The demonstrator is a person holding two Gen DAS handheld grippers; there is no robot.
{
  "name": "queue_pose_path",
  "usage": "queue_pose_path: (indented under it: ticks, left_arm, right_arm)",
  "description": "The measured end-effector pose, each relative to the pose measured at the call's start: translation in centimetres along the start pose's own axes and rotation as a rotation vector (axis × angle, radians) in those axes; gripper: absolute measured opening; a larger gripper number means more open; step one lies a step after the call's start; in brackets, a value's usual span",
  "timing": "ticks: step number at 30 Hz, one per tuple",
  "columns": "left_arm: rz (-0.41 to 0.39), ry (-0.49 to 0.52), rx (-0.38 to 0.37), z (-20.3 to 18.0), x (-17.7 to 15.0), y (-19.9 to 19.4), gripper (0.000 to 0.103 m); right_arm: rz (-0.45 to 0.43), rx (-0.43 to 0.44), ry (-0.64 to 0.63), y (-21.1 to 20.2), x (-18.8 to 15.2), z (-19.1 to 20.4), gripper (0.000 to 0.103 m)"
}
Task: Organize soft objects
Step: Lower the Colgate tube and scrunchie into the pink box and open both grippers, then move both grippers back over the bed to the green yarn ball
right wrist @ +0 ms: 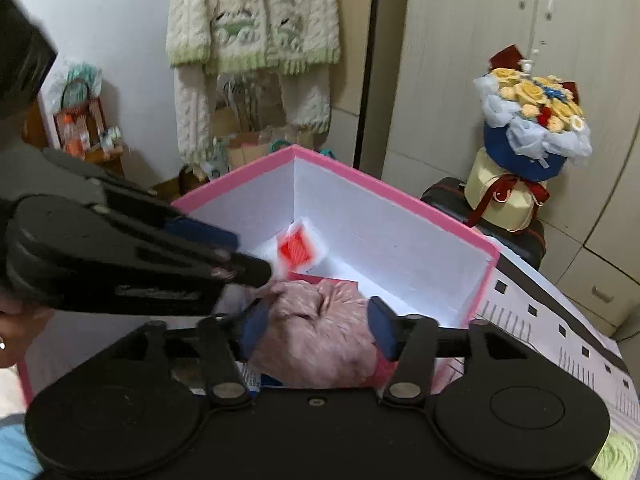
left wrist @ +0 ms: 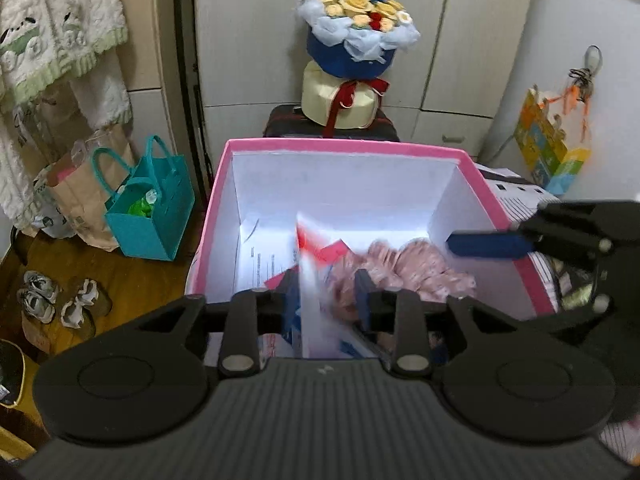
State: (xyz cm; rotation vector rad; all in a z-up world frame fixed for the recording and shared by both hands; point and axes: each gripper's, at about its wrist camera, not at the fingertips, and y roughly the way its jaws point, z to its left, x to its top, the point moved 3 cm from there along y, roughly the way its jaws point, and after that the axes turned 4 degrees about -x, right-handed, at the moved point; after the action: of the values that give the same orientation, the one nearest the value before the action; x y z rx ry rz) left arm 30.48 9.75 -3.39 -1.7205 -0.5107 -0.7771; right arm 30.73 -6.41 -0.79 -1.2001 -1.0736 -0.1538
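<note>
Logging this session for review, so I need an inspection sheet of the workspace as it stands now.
Surface: patterned cloth under and beside the box.
Job's things: pink box, open, white inside; pink fluffy item lies in it.
Clutter: papers and a red-and-white packet in the box.
Grippers: left tongs open over the box; right tongs open either side of the fluffy item, contact unclear.
Cables: nothing seen.
Surroundings: bouquet, teal bag, hanging sweater, cupboards.
</note>
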Motion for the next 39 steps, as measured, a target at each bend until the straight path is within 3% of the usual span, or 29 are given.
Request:
queue_pose_path:
  ticks: [2, 6, 13, 20, 26, 32, 36, 39]
  left_arm:
    - [-0.035, 0.014, -0.030, -0.3, -0.4, -1.6, 0.045]
    - [-0.072, 0.061, -0.052, -1.3, -1.2, -4.7, 0.048]
    - [-0.123, 0.137, -0.067, -3.3, -2.2, -9.8, 0.051]
    - [-0.164, 0.228, -0.092, -6.1, -3.7, -14.9, 0.059]
    - [-0.155, 0.280, -0.119, -8.0, -5.8, -17.3, 0.065]
    - [-0.145, 0.334, -0.160, -10.5, -7.4, -19.3, 0.076]
    - [-0.129, 0.357, -0.206, -12.2, -8.5, -19.9, 0.085]
    - [-0.112, 0.394, -0.237, -14.0, -9.3, -19.7, 0.090]
  right_arm:
    - [-0.019, 0.041, 0.034, -1.5, -0.5, -0.4, 0.062]
    - [-0.081, 0.106, 0.045, -5.5, -1.7, -0.1, 0.062]
    - [-0.159, 0.058, 0.015, -12.0, -3.1, 0.8, 0.065]
    - [-0.150, 0.037, -0.021, -16.7, -5.4, 1.4, 0.066]
    - [-0.186, 0.012, -0.016, -20.7, -8.0, 1.9, 0.071]
    - [-0.133, -0.034, -0.055, -23.0, -9.8, 2.5, 0.072]
    - [-0.145, -0.049, -0.035, -25.0, -11.6, 2.3, 0.088]
    - [-0.145, -0.053, -0.023, -25.8, -13.2, 1.8, 0.087]
